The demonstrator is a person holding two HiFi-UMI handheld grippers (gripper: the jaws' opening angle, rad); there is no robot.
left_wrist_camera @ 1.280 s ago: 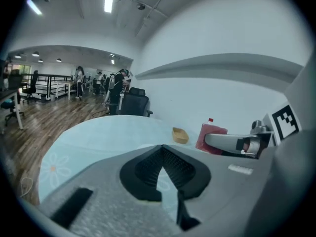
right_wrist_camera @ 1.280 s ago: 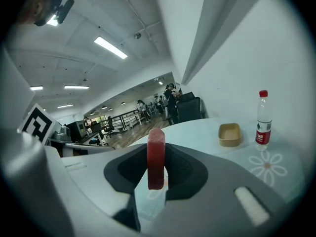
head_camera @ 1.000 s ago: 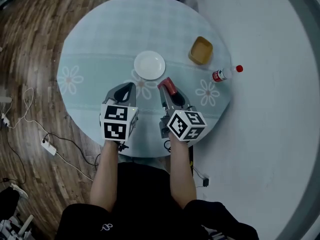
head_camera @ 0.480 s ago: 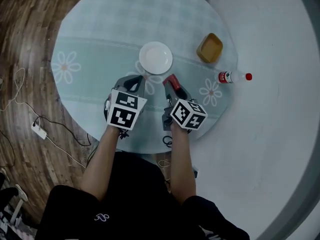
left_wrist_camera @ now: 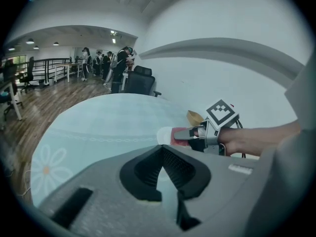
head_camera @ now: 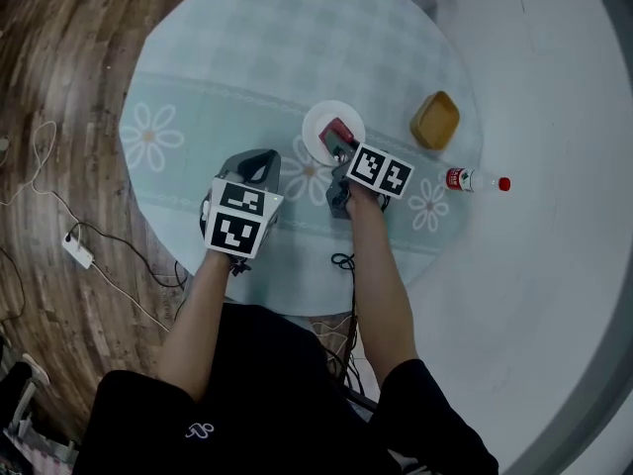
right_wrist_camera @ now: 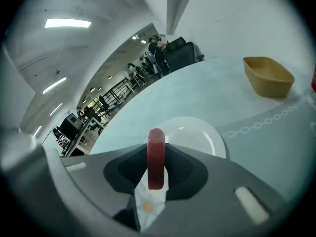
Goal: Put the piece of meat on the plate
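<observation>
A small white plate [head_camera: 321, 125] sits near the middle of the round, pale-blue table [head_camera: 257, 57]. My right gripper [head_camera: 342, 139] is shut on the red piece of meat [head_camera: 342, 128], holding it on edge over the plate's near side. In the right gripper view the meat [right_wrist_camera: 156, 144] stands upright between the jaws, with the plate [right_wrist_camera: 200, 137] just beyond. I cannot tell whether the meat touches the plate. My left gripper [head_camera: 261, 159] is to the left of the plate, shut and holding nothing. The left gripper view shows the plate [left_wrist_camera: 163, 135] and the meat [left_wrist_camera: 178, 137] to its right.
A tan rectangular dish [head_camera: 435, 120] stands to the right of the plate, and a bottle with a red cap [head_camera: 475, 180] lies near the table's right edge. Cables and a power strip [head_camera: 77, 252] lie on the wooden floor at the left. Chairs and people are far behind the table.
My right gripper has carried the meat forward and left, from beside the plate to over it, and lower. My left gripper has shifted slightly forward and stays empty.
</observation>
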